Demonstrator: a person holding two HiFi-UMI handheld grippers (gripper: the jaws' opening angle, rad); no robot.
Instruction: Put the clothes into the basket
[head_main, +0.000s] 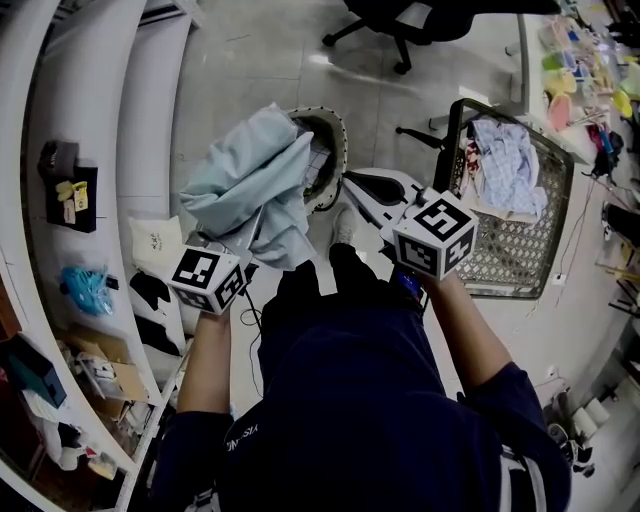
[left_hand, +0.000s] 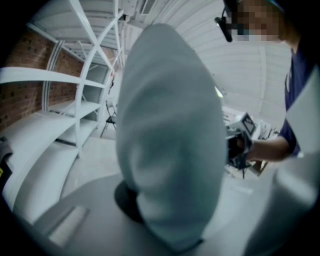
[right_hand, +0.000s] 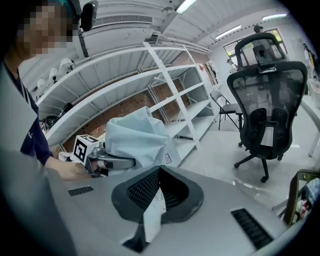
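A light blue garment hangs bunched from my left gripper, which is shut on it. In the left gripper view the cloth bulges out of the jaws and fills most of the picture. Behind it on the floor stands a round basket with a white dotted rim, partly hidden by the garment. My right gripper is beside the garment to the right, apart from it. Its pads meet on a thin white strip. The right gripper view also has the garment and the left gripper.
A wire basket with pale clothes stands to the right. White shelves with small items curve along the left. A black office chair stands on the floor beyond the baskets.
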